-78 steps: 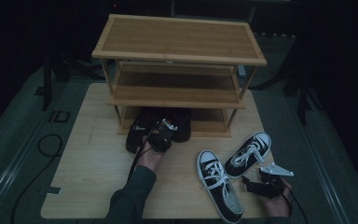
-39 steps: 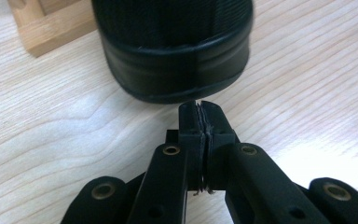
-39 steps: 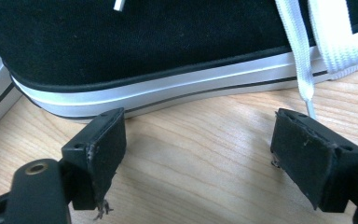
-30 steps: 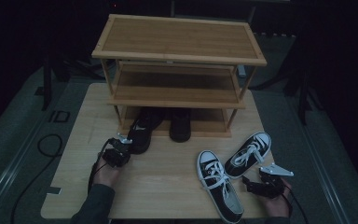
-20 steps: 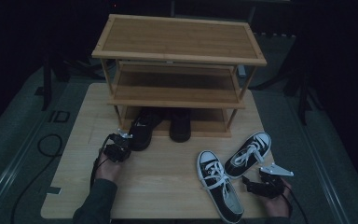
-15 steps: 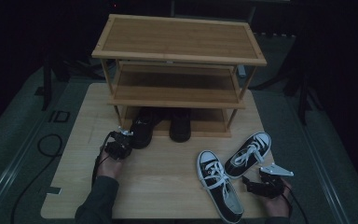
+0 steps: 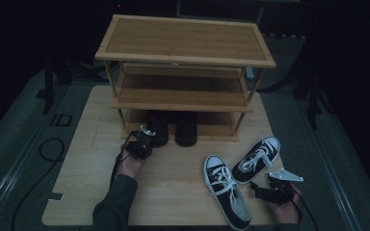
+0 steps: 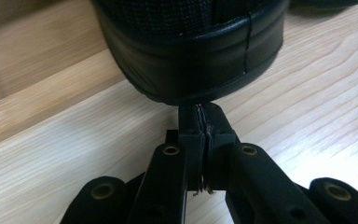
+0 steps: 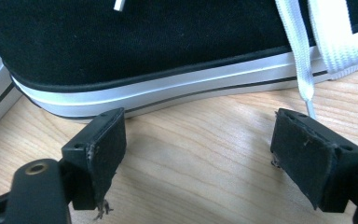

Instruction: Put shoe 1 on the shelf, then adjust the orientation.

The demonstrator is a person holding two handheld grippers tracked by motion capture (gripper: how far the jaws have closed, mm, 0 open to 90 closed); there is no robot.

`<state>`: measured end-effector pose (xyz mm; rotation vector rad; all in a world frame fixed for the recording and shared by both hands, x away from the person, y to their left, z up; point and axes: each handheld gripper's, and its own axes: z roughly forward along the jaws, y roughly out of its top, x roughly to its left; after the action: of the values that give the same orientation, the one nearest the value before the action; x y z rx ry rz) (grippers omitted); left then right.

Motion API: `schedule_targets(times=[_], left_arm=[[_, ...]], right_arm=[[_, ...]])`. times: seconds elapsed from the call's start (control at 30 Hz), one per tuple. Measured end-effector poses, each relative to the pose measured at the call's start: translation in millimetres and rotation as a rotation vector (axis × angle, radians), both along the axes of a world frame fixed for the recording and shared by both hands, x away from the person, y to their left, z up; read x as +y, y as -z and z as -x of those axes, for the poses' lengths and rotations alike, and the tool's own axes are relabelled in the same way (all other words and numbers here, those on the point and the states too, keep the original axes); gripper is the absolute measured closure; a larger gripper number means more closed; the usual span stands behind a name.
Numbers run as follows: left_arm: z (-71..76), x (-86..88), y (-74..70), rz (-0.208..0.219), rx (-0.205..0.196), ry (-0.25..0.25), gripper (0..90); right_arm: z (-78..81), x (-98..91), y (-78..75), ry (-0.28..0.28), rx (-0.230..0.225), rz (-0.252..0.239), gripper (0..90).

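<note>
1. At centre left of the high view, the left hand-held gripper sits just behind the heel of a black shoe, its jaws pressed together with nothing between them.
2. In the left gripper view, the joined jaw tips of that left hand-held gripper touch or nearly touch the rounded heel of the black shoe, which spans the top of the frame.
3. That shoe stands beside a second black shoe on the bottom shelf of a wooden rack, at the middle of the high view.
4. The rack rests on the far half of a pale wooden worktop.
5. At lower right of the high view, the right hand-held gripper lies low over the worktop with its jaws apart.
6. Two black-and-white sneakers lie just left of it: a near sneaker pointing toward the bottom edge, and a far sneaker angled toward the upper right.
7. In the right gripper view, the right hand-held gripper frames bare worktop, while a sneaker's white sole crosses the upper frame just beyond the pads.
8. A white lace hangs down at upper right of that view, close to the right-hand pad.
</note>
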<state>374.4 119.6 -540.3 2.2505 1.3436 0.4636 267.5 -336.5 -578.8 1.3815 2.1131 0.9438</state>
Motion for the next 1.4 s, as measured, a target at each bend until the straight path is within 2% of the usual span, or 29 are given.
schedule_targets(times=[0.1,0.2,0.5,0.9,1.07,1.4], left_arm=[[-3.5,-10.4,3.4,-0.012,0.016,0.018,88.2],[-5.2,-14.9,4.3,-0.009,0.016,0.022,88.2],[-7.9,-16.8,3.1,-0.016,0.029,0.038,86.9],[-1.3,-1.8,2.3,0.005,0.017,0.031,75.7],[2.4,11.7,2.9,0.022,0.014,0.017,69.9],[5.8,26.3,3.4,0.053,-0.002,-0.011,66.0]], right_arm=[[0.0,0.0,0.0,0.0,0.0,0.0,17.8],[0.0,0.0,0.0,0.0,0.0,0.0,17.8],[0.0,0.0,0.0,0.0,0.0,0.0,17.8],[0.0,0.0,0.0,0.0,0.0,0.0,17.8],[0.1,0.0,0.0,0.0,0.0,0.0,17.8],[0.1,0.0,0.0,0.0,0.0,0.001,17.8]])
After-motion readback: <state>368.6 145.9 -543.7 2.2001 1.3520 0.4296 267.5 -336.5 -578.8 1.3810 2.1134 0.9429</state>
